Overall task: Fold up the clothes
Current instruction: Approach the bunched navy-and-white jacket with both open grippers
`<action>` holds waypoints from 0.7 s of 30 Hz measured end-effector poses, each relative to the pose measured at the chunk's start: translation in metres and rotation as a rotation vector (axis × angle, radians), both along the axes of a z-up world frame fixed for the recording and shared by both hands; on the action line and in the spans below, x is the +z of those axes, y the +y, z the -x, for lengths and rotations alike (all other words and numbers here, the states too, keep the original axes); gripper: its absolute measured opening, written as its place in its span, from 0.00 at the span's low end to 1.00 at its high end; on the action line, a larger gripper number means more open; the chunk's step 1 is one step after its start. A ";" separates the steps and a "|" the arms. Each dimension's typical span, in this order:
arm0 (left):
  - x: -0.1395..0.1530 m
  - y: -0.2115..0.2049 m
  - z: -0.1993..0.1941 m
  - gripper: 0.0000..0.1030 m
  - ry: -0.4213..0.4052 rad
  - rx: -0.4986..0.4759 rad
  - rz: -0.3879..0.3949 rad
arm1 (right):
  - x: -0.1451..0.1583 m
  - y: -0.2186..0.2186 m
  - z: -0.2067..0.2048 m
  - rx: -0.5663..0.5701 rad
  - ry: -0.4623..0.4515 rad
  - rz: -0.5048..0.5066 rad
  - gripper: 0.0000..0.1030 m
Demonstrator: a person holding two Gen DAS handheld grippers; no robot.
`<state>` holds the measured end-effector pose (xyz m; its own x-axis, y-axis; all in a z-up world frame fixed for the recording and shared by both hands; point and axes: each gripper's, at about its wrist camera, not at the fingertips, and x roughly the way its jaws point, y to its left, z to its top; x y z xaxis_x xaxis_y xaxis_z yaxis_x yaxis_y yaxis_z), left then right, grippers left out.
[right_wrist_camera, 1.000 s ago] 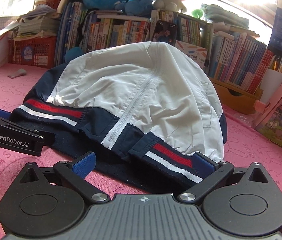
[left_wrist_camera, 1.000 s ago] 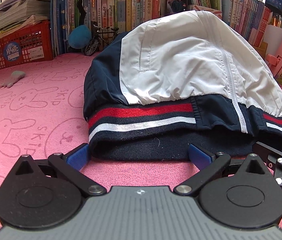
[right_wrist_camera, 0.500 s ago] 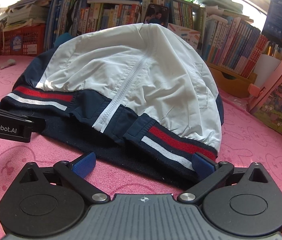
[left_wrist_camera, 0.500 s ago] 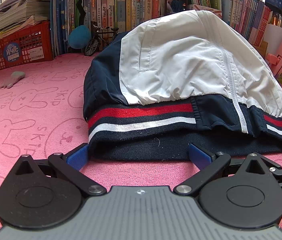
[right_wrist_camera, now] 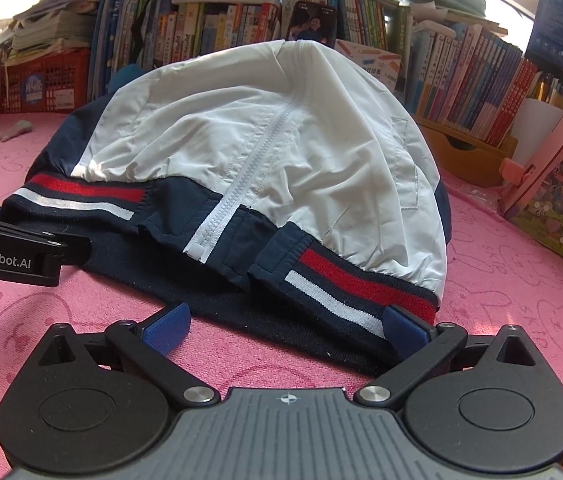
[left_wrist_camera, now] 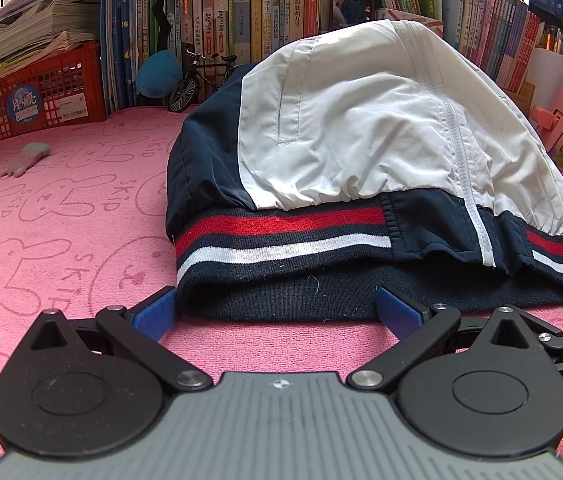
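Jacket (left_wrist_camera: 361,152) sits humped, unfolded on the pink mat (left_wrist_camera: 61,220); both tools, left (left_wrist_camera: 275,308) and right (right_wrist_camera: 285,322), gape wide at its hem (right_wrist_camera: 333,296); nothing gripped, folding's basically all left.

Right claw (right_wrist_camera: 285,322) spread wide at the jacket (right_wrist_camera: 265,152) hem.

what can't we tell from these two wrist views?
- Jacket sleeves and collar: hidden behind its own mound, both views.
- Whether any fingertip touches the hem: too close to call.
- Right gripper body in left view: cut off by right edge.
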<state>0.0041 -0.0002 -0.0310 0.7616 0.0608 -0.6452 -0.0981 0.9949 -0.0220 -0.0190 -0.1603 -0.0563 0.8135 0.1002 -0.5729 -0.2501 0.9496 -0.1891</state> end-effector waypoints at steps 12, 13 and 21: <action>0.001 -0.002 -0.001 1.00 -0.002 0.007 -0.003 | 0.000 -0.011 -0.008 -0.008 0.061 -0.084 1.00; 0.002 -0.002 0.000 1.00 0.000 0.001 -0.007 | 0.000 -0.011 -0.008 -0.009 0.063 -0.086 1.00; 0.025 0.003 0.015 1.00 -0.056 -0.064 -0.039 | 0.015 -0.018 0.006 -0.051 0.000 -0.109 1.00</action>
